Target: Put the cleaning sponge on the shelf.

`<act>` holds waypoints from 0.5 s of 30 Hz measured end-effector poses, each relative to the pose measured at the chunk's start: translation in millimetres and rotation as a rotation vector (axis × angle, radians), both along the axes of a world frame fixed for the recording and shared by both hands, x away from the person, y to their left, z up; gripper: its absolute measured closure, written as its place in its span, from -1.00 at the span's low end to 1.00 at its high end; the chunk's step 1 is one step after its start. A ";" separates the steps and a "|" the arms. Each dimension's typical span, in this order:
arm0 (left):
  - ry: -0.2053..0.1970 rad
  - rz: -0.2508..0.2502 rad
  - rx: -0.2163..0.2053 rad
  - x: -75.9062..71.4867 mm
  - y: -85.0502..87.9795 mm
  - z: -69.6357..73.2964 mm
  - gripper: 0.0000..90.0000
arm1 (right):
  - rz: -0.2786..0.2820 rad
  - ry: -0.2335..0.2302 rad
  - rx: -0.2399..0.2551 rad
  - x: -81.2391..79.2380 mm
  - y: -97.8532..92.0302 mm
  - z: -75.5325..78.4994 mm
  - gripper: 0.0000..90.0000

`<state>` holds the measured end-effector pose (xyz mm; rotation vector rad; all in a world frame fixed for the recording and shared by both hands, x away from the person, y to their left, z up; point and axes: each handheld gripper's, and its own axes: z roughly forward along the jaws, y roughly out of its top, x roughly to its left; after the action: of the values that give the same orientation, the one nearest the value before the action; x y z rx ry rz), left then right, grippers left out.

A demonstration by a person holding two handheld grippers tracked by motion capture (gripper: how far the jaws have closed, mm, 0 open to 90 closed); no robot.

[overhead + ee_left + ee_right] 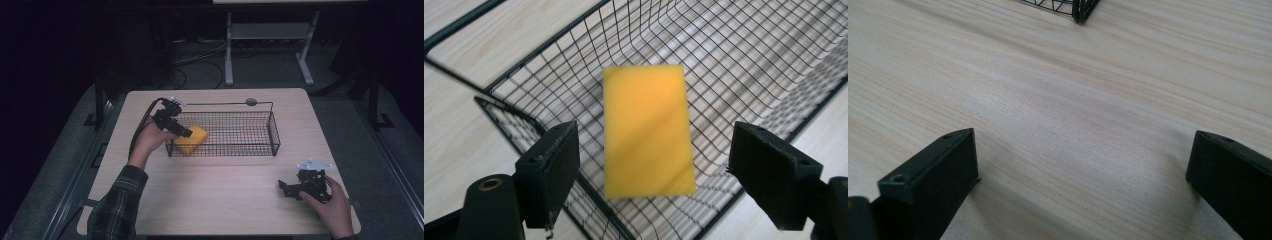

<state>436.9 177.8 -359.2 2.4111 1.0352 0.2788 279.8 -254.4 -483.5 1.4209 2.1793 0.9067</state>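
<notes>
Two hand-held grippers work over a pale wooden table [225, 195], one at each side. The left gripper [186, 133], held in the person's left hand [150, 140], reaches over the left end of a black wire basket [250, 150] that stands across the middle of the table, its thin handle [220, 103] running along the far side. A yellow sponge [192, 141] sits at the basket's left end, and from the high view the gripper's tip lies just over it. In the left gripper view the sponge [646, 130] appears as a slightly blurred yellow rectangle over the basket's mesh floor [744, 65], between the two black jaws but clear of both; the jaws stand wide apart with nothing between their pads, and whether the sponge rests flat on the mesh cannot be told. The right gripper [287, 189] is at the near right of the table, well apart from the basket, held in the person's right hand [332, 205], with its grey plate [315, 164] on the far side. In the right gripper view its jaws are spread wide over bare wood grain [1073, 100], with a corner of the basket [1078, 10] at the far edge.
</notes>
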 end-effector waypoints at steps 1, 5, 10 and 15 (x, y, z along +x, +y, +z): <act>-0.003 -0.001 0.002 -2.6 3.2 0.2 -0.56 | 0.000 0.000 0.000 0.0 0.0 0.0 -1.00; -0.013 0.019 -0.010 -13.5 17.1 -0.7 -0.57 | 0.000 0.000 0.000 0.0 0.0 0.0 -1.00; -0.031 0.042 -0.010 -28.6 35.1 -2.3 -0.59 | 0.000 0.000 0.000 0.0 0.0 0.0 -1.00; -0.044 0.066 -0.016 -47.6 51.6 -6.7 -0.61 | 0.000 0.000 0.000 0.0 0.0 0.0 -1.00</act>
<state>389.3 229.4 -365.9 2.3488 1.0952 0.3431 279.8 -254.4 -483.5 1.4206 2.1794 0.9069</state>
